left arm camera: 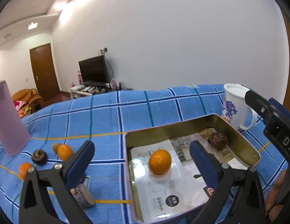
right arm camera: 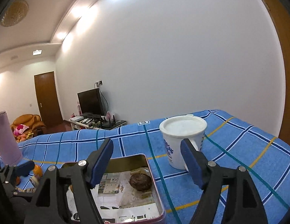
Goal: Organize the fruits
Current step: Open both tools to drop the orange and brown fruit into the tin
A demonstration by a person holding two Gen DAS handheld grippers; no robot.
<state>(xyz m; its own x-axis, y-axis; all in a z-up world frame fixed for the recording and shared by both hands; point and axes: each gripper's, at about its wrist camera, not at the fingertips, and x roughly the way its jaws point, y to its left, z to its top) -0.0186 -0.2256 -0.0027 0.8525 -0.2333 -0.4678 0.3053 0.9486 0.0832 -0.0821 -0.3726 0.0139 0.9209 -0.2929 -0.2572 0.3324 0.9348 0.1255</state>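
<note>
Both grippers, left (left arm camera: 142, 160) and right (right arm camera: 146, 160), gape empty above the tin (left arm camera: 236, 128). Inside lie one orange (left arm camera: 160, 161) and one dark fruit (left arm camera: 218, 140). Four fruits (left arm camera: 39, 157) wait on the blue cloth (left arm camera: 107, 115), so roughly a third looks done.

Left wrist view: the purple cylinder (left arm camera: 8, 117) gets chopped by the left edge, and the right gripper (left arm camera: 272, 115) covers part of the white mug (left arm camera: 232, 104) rim. A small orange (left arm camera: 24, 169) sits half behind the left gripper's frame. In the right wrist view the tin (right arm camera: 152, 184) runs off the bottom, and a blue finger (right arm camera: 100, 160) hides most of its left side, so only a sliver of orange (right arm camera: 71, 187) shows. Print on the paper lining is too small to read.
</note>
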